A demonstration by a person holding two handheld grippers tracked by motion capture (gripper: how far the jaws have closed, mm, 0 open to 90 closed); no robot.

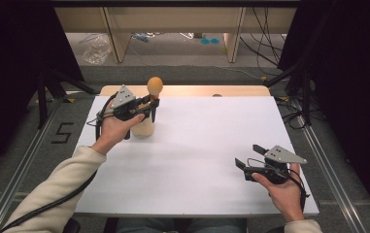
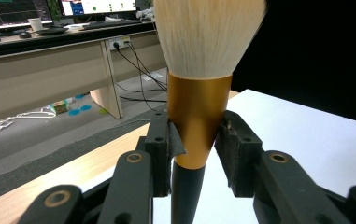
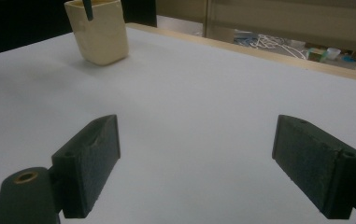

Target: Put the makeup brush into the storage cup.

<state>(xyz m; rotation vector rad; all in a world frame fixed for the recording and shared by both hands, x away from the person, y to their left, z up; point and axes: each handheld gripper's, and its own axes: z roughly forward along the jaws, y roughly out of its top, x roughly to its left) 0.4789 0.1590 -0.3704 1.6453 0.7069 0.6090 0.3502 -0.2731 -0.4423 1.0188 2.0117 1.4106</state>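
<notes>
The left hand-held gripper [image 1: 149,106] is clenched on a makeup brush [image 2: 199,93], its pads pressing the gold ferrule from both sides just below the bristles. In the high view the brush [image 1: 154,92] stands upright over a cream cup [image 1: 143,127] near the far left of the white tabletop [image 1: 197,145], and its dark handle seems to reach down into the cup's mouth (the right gripper view shows a dark tip at the rim [image 3: 88,9]).

The step in hand looks like either setting the brush into the cup or lifting it out. To do it well, the brush should stay vertical and travel straight along its own axis, so the handle does not catch the rim and tip the light cup. The ferrule tapers, so the grip could slide towards the narrow end; a firm, steady squeeze would help. If the cup starts to shift, the free gripper could steady it.

The right hand-held gripper [image 1: 248,156] is released, jaws wide apart with nothing between them, low over the near right of the tabletop, well away from the cup [image 3: 98,32].

The brush has a full, rounded head of pale bristles, which looks orange-tan from above, a shiny gold ferrule narrowing downward, and a slim dark handle. The cup is a plain squarish tumbler with rounded corners, standing upright.
</notes>
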